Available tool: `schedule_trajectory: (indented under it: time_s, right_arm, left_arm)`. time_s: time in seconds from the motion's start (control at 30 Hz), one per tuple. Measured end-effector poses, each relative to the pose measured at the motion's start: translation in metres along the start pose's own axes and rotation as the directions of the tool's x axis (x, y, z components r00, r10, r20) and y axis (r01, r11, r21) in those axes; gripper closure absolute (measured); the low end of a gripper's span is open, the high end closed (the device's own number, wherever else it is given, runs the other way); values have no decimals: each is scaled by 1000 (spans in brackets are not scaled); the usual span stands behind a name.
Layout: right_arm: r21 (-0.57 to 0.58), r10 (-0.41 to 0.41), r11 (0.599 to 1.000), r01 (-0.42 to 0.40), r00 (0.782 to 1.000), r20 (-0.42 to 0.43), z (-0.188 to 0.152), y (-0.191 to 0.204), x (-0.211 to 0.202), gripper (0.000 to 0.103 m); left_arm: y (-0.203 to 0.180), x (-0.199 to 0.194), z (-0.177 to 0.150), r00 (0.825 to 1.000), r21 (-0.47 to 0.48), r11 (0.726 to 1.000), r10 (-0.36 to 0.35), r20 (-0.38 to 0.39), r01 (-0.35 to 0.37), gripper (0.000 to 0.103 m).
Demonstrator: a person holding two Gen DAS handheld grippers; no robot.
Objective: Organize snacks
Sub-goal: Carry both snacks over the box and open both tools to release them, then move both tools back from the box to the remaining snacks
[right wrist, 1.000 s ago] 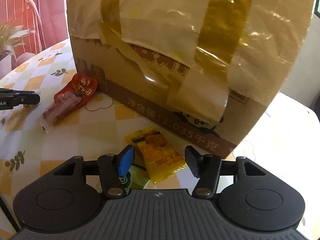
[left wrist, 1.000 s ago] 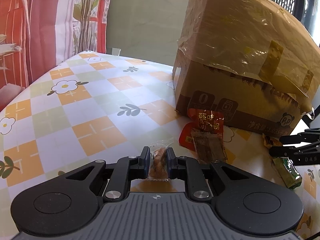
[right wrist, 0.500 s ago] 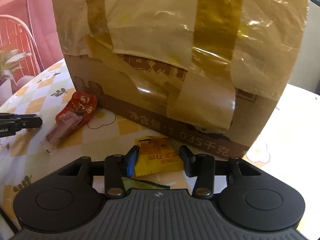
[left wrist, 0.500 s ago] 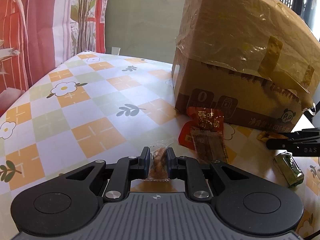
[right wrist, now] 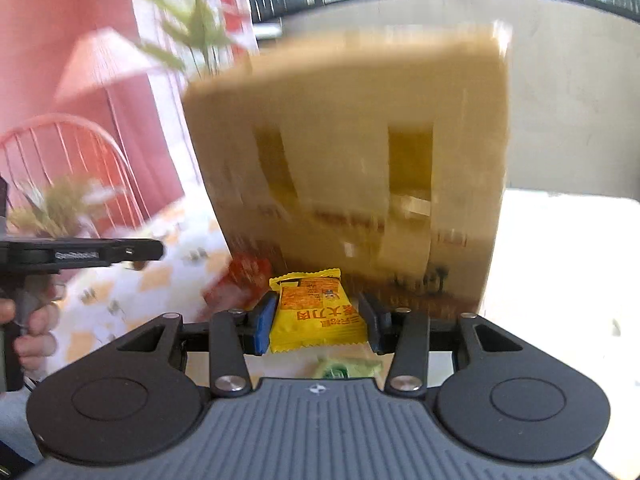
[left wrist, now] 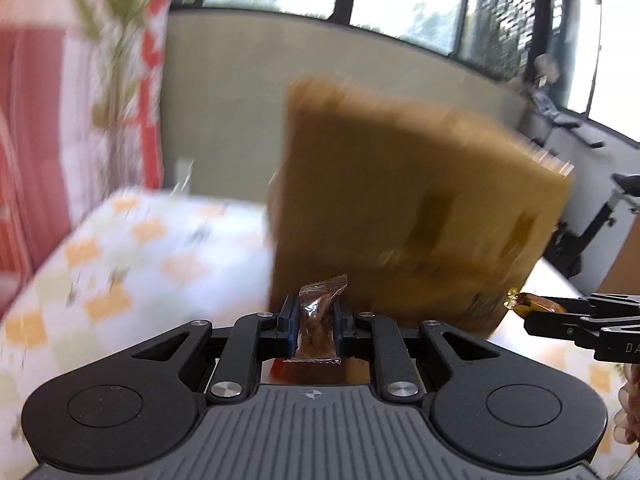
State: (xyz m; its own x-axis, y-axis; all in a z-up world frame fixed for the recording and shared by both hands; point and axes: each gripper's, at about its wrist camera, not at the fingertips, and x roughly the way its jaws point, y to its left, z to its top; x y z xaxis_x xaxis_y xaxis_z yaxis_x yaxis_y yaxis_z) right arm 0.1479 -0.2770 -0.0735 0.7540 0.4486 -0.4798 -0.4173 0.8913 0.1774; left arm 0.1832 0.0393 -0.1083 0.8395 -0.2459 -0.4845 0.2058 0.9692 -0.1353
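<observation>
Left gripper [left wrist: 314,316] pinches a clear-wrapped brown snack [left wrist: 316,320]; right gripper [right wrist: 318,320] clamps a yellow packet [right wrist: 316,314].

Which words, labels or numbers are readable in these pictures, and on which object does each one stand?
"大刀肉", upside down: yellow packet.
"DA", cut by the frame edge: right gripper.
Too blurred to read: print on the cardboard box, on the red packet, and on the left gripper.

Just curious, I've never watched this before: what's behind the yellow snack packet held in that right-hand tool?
Behind the yellow snack packet stands a big taped brown cardboard box, blurred. A red wrapper lies to its left. The packet hides the box's foot.
</observation>
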Motion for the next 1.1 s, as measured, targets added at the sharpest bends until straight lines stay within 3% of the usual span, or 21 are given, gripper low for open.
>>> schedule_trajectory:
  time_s: [0.13,0.3,0.5,0.7,0.73,0.77,0.83,0.87,1.1]
  right_arm:
    - [-12,4,1000,-3,993,118,31,-1,-30,57]
    - [-35,-26,999,33,979,204,72,-12,-45,57]
    - [-61,-103,991,123,958,266,112,-26,-21,57]
    - [-46,-202,975,216,956,212,132,-40,26,56]
    - [-43,-218,972,231,954,204,130,-42,29,55]
    - [-43,-237,967,250,952,191,130,-42,34,52]
    - [-52,-235,967,248,955,181,127,-41,34,43]
    - [-53,-231,968,244,956,182,124,-40,32,39]
    - [-3,-197,979,202,958,207,107,-24,5,38]
  left_arm:
    - [-21,-8,41,994,28,999,-46,103,44,85]
    - [-45,-5,86,980,93,994,-81,180,65,85]
    - [-72,28,117,982,128,989,-98,162,77,85]
    - [-82,68,135,987,103,991,-94,127,81,84]
    - [-84,74,136,989,101,991,-100,108,89,78]
    - [-85,79,137,991,98,991,-102,86,93,60]
    - [-85,81,136,994,105,992,-83,76,75,46]
    - [-86,80,134,994,120,991,-72,80,62,46]
    - [-64,49,121,995,116,991,-71,63,63,46]
